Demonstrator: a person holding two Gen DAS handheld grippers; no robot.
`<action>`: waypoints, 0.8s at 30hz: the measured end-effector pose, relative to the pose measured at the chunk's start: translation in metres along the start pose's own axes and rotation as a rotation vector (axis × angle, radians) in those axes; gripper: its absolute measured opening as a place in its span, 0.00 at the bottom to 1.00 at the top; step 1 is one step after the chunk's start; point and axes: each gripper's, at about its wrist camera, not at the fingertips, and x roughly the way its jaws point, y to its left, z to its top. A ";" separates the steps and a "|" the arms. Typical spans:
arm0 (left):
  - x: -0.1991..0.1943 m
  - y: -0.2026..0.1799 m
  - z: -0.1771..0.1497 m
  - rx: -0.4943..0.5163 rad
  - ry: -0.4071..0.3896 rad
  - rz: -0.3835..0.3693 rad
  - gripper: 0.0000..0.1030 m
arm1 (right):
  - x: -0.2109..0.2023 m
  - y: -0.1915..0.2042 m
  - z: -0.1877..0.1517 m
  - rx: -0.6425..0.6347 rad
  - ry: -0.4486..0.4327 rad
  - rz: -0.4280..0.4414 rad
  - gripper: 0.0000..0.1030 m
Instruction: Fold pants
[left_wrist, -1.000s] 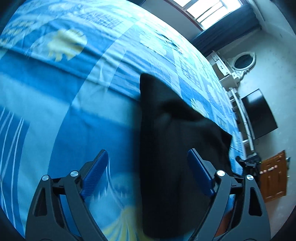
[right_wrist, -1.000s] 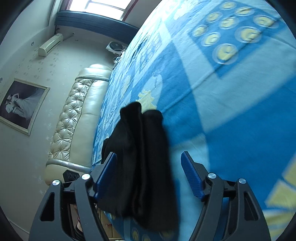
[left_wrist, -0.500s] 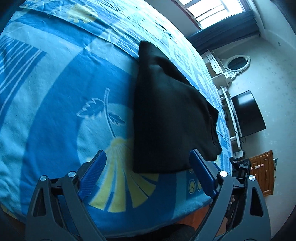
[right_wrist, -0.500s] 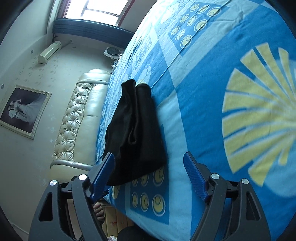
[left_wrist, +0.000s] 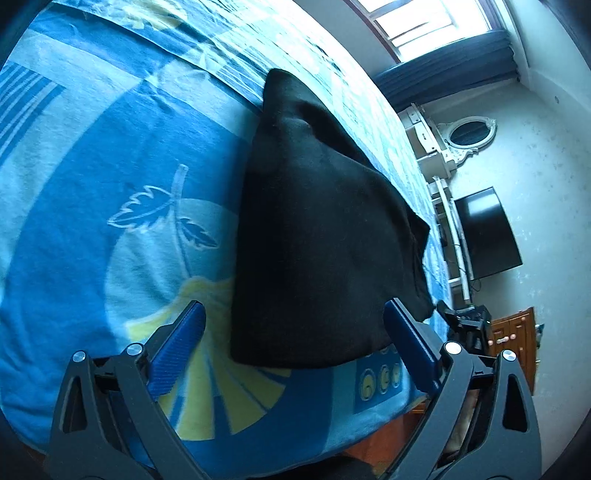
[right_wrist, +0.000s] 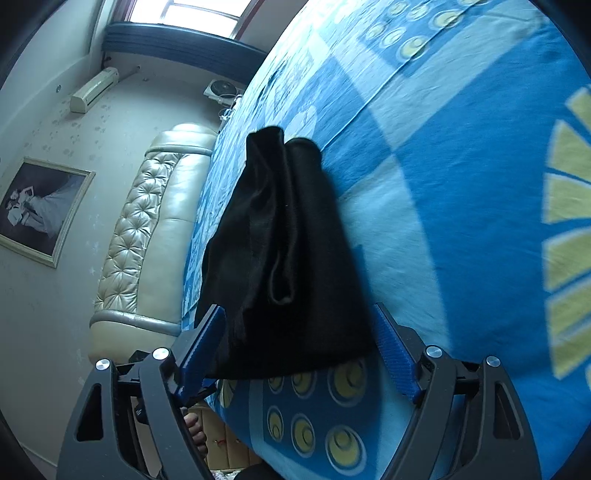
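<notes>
Pants position: black pants (left_wrist: 325, 240) lie folded on the blue bedspread (left_wrist: 110, 166), straight ahead of both my tools, their near hem close to the bed's front edge.
Left gripper: my left gripper (left_wrist: 295, 343) is spread wide and holds nothing; the near hem sits between its blue pads (left_wrist: 177, 347), which I judge hover above the cloth without pressing.
Long axis: the bundle runs away from me toward the window, wide at my end and narrowing to a corner at the far end.
Right gripper: my right gripper (right_wrist: 299, 347) is equally wide apart and empty, straddling the same hem from the other side; pants (right_wrist: 280, 251) here too lie directly forward.
Nearer hand: neither stands out; both seem about equally close to the hem.
Cloth: matte, soft, thick-looking fabric with a rolled ridge and loose layered edges on the headboard side, so layers may slip if pinched singly.
Bedspread: fuzzy, patterned with leaves, rays and circles.
</notes>
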 end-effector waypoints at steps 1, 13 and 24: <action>0.002 -0.001 0.000 -0.004 0.007 -0.015 0.93 | 0.003 0.002 0.000 -0.007 0.000 -0.004 0.80; 0.009 -0.022 -0.006 0.092 0.022 0.126 0.45 | 0.004 0.002 -0.005 -0.024 0.021 -0.018 0.38; -0.005 -0.028 -0.006 0.128 0.009 0.179 0.39 | -0.009 0.010 -0.012 -0.022 0.015 0.014 0.35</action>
